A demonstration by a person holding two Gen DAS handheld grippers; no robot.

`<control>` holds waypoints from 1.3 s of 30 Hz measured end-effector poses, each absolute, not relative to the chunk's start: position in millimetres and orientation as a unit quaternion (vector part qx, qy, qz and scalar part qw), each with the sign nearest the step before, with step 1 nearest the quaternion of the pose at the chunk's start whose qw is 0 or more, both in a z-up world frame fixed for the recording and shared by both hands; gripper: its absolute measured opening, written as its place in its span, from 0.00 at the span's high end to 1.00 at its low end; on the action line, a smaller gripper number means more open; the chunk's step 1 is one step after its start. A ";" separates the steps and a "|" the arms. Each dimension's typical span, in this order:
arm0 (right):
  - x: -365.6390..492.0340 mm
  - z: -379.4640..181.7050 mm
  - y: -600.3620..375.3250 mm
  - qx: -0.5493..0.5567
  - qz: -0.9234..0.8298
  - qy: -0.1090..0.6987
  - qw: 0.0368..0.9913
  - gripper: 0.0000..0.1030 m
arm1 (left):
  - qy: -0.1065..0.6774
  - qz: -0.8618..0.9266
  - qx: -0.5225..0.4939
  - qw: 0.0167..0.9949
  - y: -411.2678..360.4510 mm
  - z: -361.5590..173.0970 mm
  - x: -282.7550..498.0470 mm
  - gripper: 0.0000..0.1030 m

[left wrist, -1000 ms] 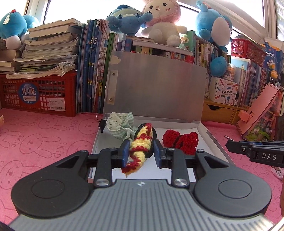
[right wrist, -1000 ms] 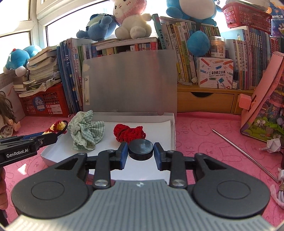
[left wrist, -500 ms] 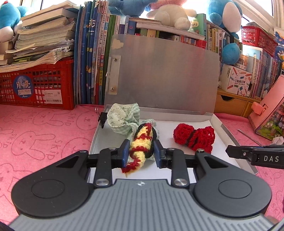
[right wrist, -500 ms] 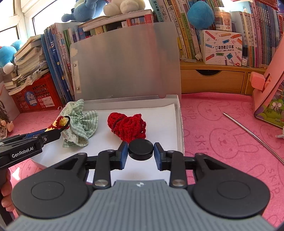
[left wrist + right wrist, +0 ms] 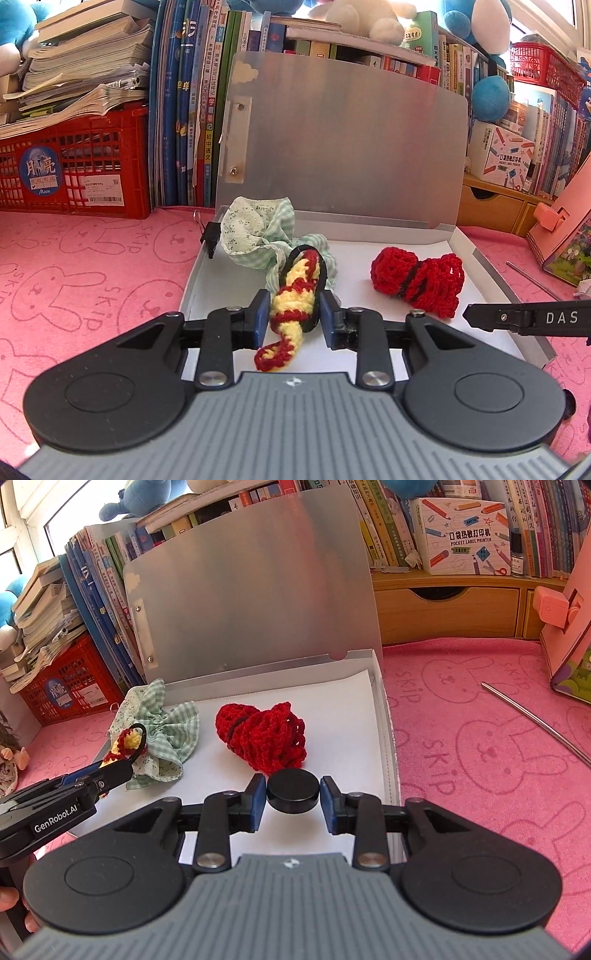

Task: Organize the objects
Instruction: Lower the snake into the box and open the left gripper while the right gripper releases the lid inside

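An open silver box [image 5: 424, 230] [image 5: 384, 716] lined with white paper lies on the pink cloth, its lid standing upright. Inside lie a green checked scrunchie [image 5: 255, 230] [image 5: 166, 731] at the left and a red crocheted scrunchie [image 5: 417, 278] [image 5: 262, 734] in the middle. My left gripper [image 5: 291, 317] [image 5: 122, 768] is shut on a yellow and red crocheted scrunchie [image 5: 295, 295] [image 5: 127, 742], held over the box's front left beside the green one. My right gripper [image 5: 293, 795] is shut on a black round disc [image 5: 293, 794], just in front of the red scrunchie; its tip [image 5: 517, 317] shows at the right of the left wrist view.
Behind the box stand rows of books [image 5: 192, 110], a red crate [image 5: 74, 162] under stacked books, and plush toys. A wooden drawer unit [image 5: 450, 609], a pink case [image 5: 565, 635] and a metal rod [image 5: 535, 720] are on the right. A black binder clip [image 5: 210, 236] grips the box's left corner.
Both grippers have moved forward and lower over the box, so its contents look larger. Each keeps its hold; the right wrist view has tilted.
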State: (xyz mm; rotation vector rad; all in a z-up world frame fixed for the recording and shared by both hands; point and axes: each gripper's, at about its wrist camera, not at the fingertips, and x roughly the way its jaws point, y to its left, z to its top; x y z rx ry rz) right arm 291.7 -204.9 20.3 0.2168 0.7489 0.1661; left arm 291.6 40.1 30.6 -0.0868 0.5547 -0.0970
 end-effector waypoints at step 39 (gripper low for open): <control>221.9 48.8 -212.7 0.095 0.106 0.320 0.937 0.28 | 0.244 -0.083 -0.002 0.966 23.8 67.6 212.8 0.17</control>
